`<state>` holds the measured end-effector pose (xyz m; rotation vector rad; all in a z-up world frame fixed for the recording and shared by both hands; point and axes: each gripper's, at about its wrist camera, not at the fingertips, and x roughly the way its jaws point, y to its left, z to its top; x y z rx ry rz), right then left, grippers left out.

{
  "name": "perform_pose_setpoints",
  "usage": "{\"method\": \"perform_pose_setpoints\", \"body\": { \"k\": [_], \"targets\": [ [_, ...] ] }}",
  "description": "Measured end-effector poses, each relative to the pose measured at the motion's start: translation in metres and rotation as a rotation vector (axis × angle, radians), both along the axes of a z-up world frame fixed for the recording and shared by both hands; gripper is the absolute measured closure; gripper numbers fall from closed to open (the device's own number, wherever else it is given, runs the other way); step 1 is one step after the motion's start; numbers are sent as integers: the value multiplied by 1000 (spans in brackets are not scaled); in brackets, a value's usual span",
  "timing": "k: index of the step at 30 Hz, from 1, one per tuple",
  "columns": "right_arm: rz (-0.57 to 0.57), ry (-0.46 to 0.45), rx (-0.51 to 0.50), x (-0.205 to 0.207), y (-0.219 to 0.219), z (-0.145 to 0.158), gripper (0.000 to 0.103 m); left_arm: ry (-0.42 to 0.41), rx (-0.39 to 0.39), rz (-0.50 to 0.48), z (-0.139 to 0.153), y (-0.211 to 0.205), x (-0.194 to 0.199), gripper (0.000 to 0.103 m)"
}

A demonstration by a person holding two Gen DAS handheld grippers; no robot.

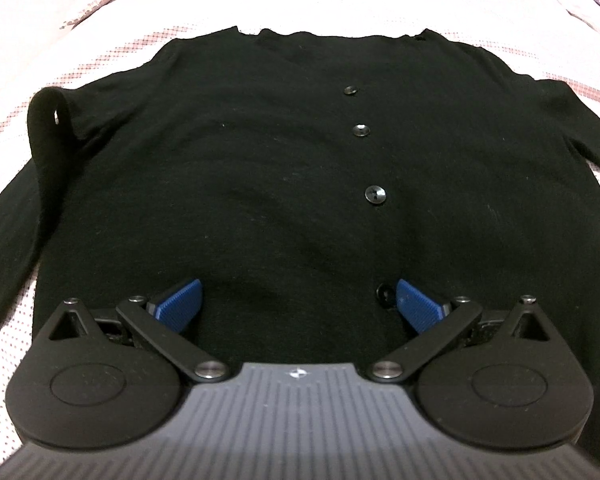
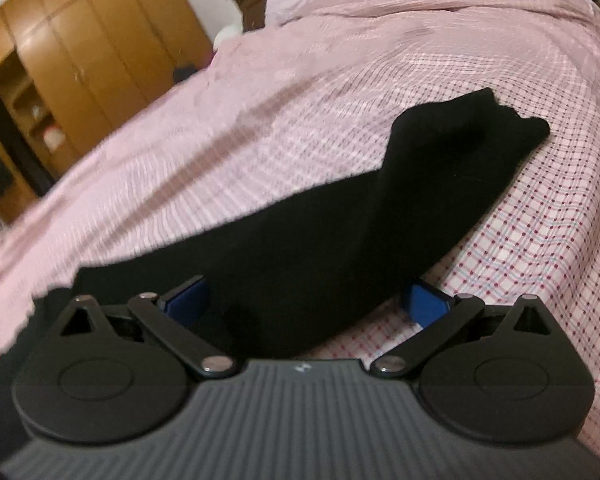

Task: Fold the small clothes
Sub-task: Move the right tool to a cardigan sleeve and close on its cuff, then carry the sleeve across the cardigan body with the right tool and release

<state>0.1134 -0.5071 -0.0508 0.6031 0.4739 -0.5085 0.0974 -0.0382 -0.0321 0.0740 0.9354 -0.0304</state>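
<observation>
— Both claws are spread wide, holding nothing: left gripper (image 1: pixel 296 300) hangs over the black cardigan's (image 1: pixel 260 184) buttoned front, near its lowest button (image 1: pixel 385 293).

— And the right gripper (image 2: pixel 306 300)?

— Straddling a sleeve (image 2: pixel 380 208). That cardigan lies flat on the checked pink bedspread (image 2: pixel 540 220).

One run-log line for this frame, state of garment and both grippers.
garment: black cardigan flat on checked bedspread, buttoned | left hand-held gripper: open over hem | right hand-held gripper: open, straddling sleeve | fold: not begun
</observation>
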Motion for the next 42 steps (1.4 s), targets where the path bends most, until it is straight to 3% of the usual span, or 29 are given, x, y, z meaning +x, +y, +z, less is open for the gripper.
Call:
{"method": "perform_pose_setpoints", "body": {
  "k": [3, 9, 11, 12, 14, 27, 42],
  "targets": [
    [-52, -51, 17, -4, -9, 2, 9, 11, -7, 2, -1, 2, 2, 0],
    [-100, -33, 20, 2, -25, 4, 44, 27, -12, 0, -2, 4, 7, 0],
    [-97, -9, 7, 6, -28, 8, 80, 24, -14, -6, -2, 5, 6, 0],
    [-90, -9, 11, 7, -29, 10, 85, 21, -18, -10, -2, 5, 6, 0],
    [-74, -31, 21, 5, -28, 16, 89, 13, -32, -11, -2, 8, 3, 0],
    [98, -189, -79, 17, 27, 84, 91, -42, -35, 2, 18, 23, -9, 0],
    [396, -326, -119, 72, 146, 149, 91, -125, -51, 88, 49, 72, -15, 0]
  ]
}}
